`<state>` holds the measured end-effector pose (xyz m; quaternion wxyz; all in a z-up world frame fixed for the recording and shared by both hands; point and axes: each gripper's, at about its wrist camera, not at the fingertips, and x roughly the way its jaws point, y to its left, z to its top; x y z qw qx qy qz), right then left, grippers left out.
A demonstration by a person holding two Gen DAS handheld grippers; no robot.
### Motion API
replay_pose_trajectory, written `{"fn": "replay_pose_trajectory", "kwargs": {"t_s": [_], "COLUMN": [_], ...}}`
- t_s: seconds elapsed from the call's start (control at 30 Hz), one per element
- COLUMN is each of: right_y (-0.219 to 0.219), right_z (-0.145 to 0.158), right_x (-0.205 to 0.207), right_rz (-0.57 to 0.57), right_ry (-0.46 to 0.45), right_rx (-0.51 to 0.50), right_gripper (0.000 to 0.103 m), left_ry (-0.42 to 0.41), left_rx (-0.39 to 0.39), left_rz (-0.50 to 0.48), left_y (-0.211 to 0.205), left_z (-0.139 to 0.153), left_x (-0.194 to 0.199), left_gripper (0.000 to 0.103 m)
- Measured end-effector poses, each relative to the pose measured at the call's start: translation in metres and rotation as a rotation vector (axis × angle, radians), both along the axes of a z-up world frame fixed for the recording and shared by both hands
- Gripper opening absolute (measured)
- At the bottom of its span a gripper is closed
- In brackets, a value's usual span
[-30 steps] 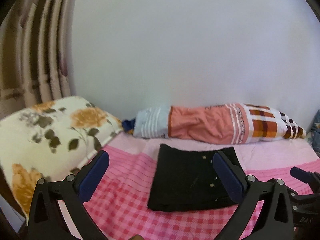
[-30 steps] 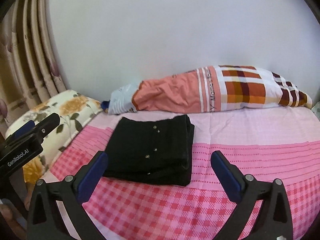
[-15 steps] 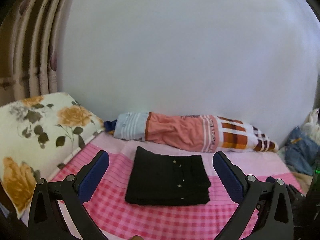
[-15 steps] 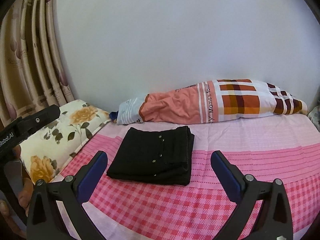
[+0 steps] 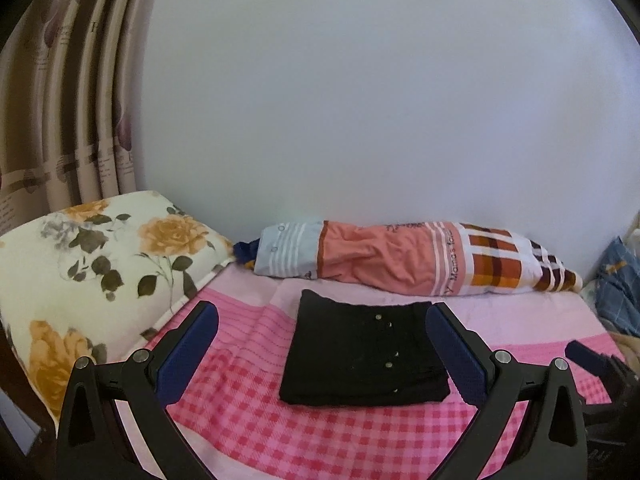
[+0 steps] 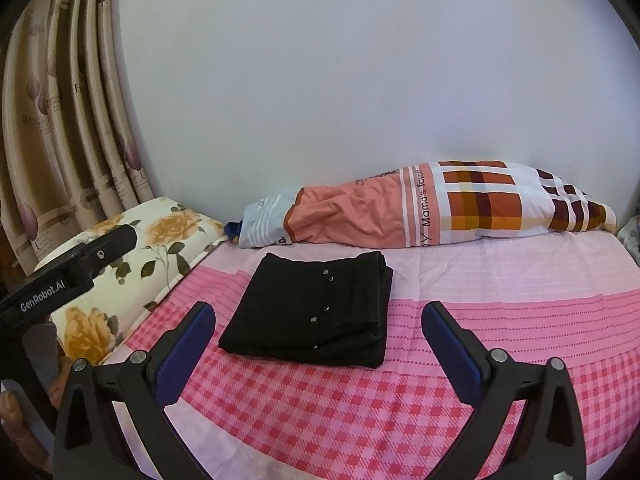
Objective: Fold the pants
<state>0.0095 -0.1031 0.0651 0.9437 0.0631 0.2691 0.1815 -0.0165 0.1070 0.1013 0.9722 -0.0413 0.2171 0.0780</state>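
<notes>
The black pants lie folded into a neat rectangle on the pink checked bed sheet, with small metal studs on top. They also show in the right wrist view. My left gripper is open and empty, held back from the pants above the bed's near edge. My right gripper is open and empty too, just short of the pants. The left gripper's body shows at the left of the right wrist view.
A floral pillow lies at the left. A long orange and plaid bolster lies along the white wall behind the pants. Striped curtains hang at the far left. Blue clothes sit at the right edge.
Both grippers have drawn back from the bed and stay open. The folded pants have not moved.
</notes>
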Motion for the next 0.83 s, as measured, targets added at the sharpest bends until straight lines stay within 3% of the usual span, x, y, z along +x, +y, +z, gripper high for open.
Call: {"fn": "replay_pose_trajectory", "kwargs": {"t_s": [0.3, 0.53, 0.83], "right_y": [0.000, 0.001, 0.002], "right_z": [-0.012, -0.019, -0.021], "right_x": [0.006, 0.009, 0.011], "right_rz": [-0.006, -0.010, -0.016], "right_ry": [0.035, 0.054, 0.054], "right_rx": [-0.009, -0.017, -0.031], "right_gripper": [0.102, 0.102, 0.102], "left_ry": [0.074, 0.113, 0.093], "left_rx": [0.093, 0.038, 0.024], "left_rz": [-0.015, -0.103, -0.082], "left_y": [-0.020, -0.026, -0.023], "left_z": [-0.027, -0.044, -0.046], "left_x": [0.010, 0.015, 0.013], "left_gripper": [0.103, 0.103, 0.103]}}
